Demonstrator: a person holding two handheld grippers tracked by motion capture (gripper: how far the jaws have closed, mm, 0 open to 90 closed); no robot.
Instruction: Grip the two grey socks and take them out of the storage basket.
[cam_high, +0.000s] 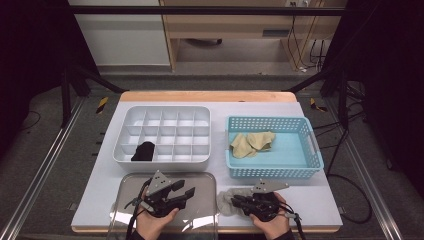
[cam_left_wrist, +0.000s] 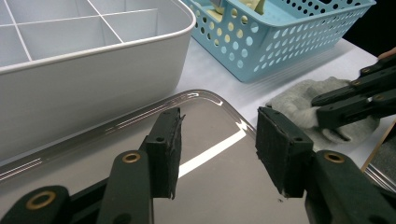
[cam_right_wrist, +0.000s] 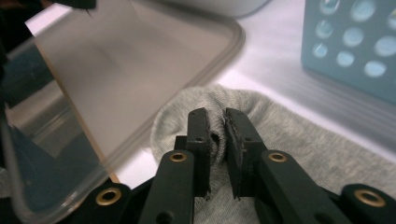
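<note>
At the lower right of the high view, the right gripper (cam_high: 239, 202) pinches a fold of a grey sock (cam_high: 227, 200) that lies bunched on the white table (cam_high: 310, 200), just beside the right edge of a clear plastic tray (cam_high: 200, 180). In the right gripper view the two black jaws stand close together with the grey knit caught between them – a clenched hold on the sock (cam_right_wrist: 280, 135), low and centre in the frame. The left gripper (cam_high: 186, 192), at lower centre-left, hangs over the clear tray with its jaws spread apart and nothing between them; the left gripper view shows the glossy tray (cam_left_wrist: 219, 154) under the parted jaws and, at the right edge of the frame, the other gripper (cam_left_wrist: 322, 105) on the sock (cam_left_wrist: 299, 100). Behind the tray sits a white divided box (cam_high: 162, 160) – a black sock (cam_high: 144, 151) fills one front compartment at its lower left. To the right, a blue basket (cam_high: 272, 172) holds yellow socks (cam_high: 251, 143) in its left half.
</note>
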